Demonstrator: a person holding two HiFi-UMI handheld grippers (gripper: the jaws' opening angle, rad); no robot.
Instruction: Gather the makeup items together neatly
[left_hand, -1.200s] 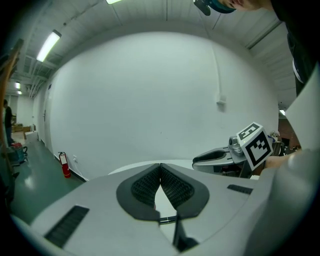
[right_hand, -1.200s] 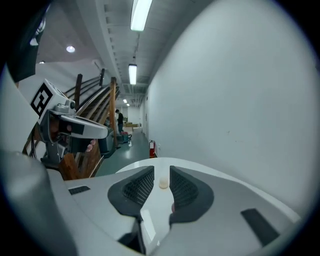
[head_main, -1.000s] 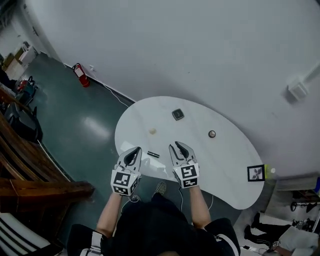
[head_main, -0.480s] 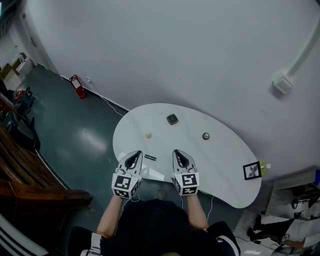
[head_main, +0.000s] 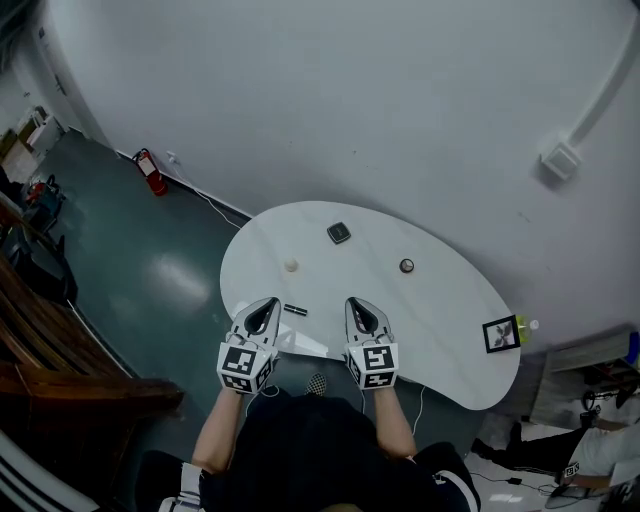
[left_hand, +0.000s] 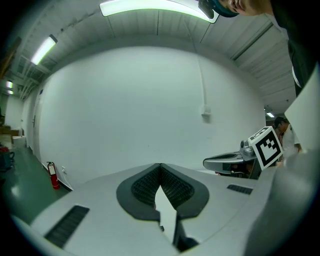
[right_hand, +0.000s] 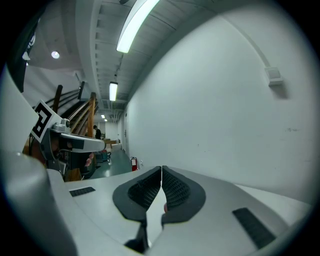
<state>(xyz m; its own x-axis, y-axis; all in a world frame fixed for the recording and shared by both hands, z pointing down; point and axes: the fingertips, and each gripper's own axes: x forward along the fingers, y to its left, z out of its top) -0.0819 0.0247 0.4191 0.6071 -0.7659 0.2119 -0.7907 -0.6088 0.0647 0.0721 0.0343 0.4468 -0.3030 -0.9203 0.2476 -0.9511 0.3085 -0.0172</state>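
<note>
On the white curved table (head_main: 450, 320) lie a dark square compact (head_main: 338, 233), a small cream round item (head_main: 291, 265), a small dark round pot (head_main: 406, 265) and a short dark stick (head_main: 295, 310). My left gripper (head_main: 264, 308) (left_hand: 161, 167) hovers over the near edge, just left of the stick, shut with nothing between its pads. My right gripper (head_main: 362, 308) (right_hand: 161, 170) is level with it to the right, also shut and empty. Both gripper views look over the jaws at the bare wall; no makeup item shows in them.
A framed black-and-white marker card (head_main: 501, 333) stands at the table's right end. A white sheet (head_main: 303, 344) lies at the near edge between the grippers. A red fire extinguisher (head_main: 150, 170) stands by the wall on the green floor; wooden stairs (head_main: 40, 330) rise at left.
The right gripper's jaws have closed with nothing in them, and both grippers have drawn back slightly toward the table's near edge. The head view has shifted a little.
</note>
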